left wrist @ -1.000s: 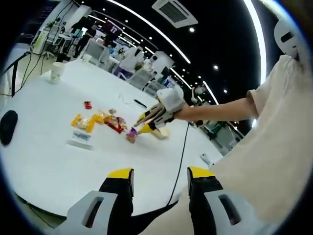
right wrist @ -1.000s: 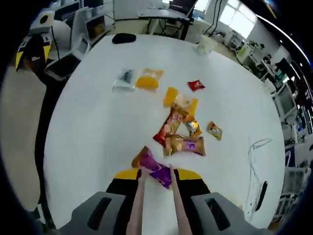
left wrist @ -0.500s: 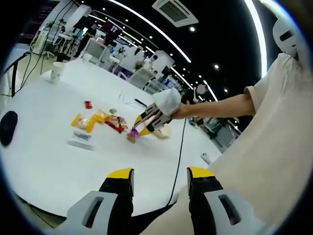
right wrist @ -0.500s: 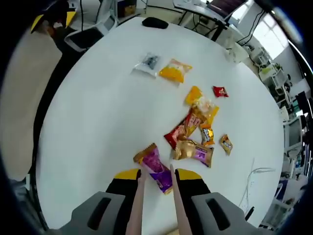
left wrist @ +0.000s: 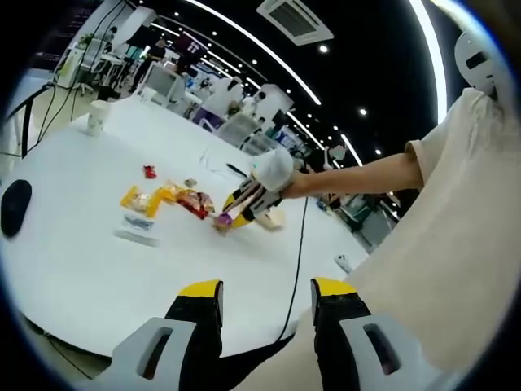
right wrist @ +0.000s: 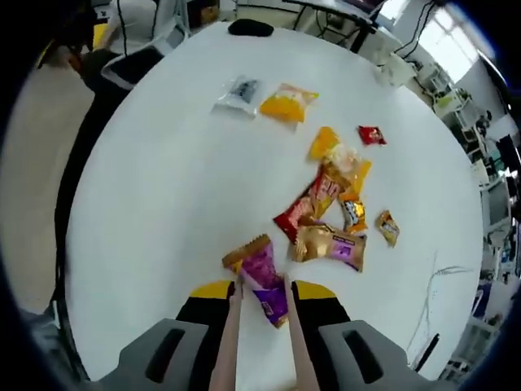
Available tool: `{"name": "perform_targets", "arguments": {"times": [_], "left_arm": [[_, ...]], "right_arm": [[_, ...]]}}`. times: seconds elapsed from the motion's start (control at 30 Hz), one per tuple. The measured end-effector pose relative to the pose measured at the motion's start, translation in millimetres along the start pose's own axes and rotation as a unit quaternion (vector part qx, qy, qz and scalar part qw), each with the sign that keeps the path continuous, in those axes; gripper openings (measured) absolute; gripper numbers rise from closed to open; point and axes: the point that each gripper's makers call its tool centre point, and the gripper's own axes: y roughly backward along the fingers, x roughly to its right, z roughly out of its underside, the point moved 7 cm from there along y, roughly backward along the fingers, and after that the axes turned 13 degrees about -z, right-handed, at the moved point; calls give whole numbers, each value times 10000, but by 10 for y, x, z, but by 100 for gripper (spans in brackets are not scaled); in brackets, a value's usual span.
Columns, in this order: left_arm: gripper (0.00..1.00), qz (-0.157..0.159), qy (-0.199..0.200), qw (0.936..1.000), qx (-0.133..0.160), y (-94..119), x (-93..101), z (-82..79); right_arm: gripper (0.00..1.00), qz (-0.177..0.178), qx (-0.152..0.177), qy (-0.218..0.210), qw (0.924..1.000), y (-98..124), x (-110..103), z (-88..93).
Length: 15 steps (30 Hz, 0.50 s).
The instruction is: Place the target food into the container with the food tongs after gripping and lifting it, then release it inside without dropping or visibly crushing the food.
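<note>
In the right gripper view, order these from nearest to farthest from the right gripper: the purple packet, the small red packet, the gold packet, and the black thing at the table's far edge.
1. Purple packet, held in the tongs at the right gripper.
2. Gold packet, just beyond, to the right.
3. Small red packet, far right of the pile.
4. Black thing, at the table's far edge.

Left view faces across the table (left wrist: 73,269); right looks down.
</note>
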Motion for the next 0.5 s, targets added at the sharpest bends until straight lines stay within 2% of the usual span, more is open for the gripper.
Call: {"name": "perform_targets", "arguments": {"times": [0.03,0.1,0.13,0.2,0.27,0.4,0.5], "left_arm": [[42,-2,0,10000,-6,1,-2,2],[42,-1,3,10000,-17,0,-7,8],[42,-2,6,10000,-18,0,-8,8],[42,-5,13,10000,-14,0,-12,8],[42,0,19,10000,-11,0,-13,7],[42,13,17,10000,-22,-3,-15,6],[42,20,13,10000,-19,-2,-18,1]], "right_arm": [[27,-3,23,-46,10000,0,2,2],[27,8,282,-484,9984,3,12,17],[27,9,306,-536,9981,4,13,22],[26,26,593,-990,9933,4,36,51],[26,53,731,-1206,9900,5,71,89],[25,112,789,-1414,9867,-20,122,168],[25,140,934,-1689,9811,-26,122,173]]}}
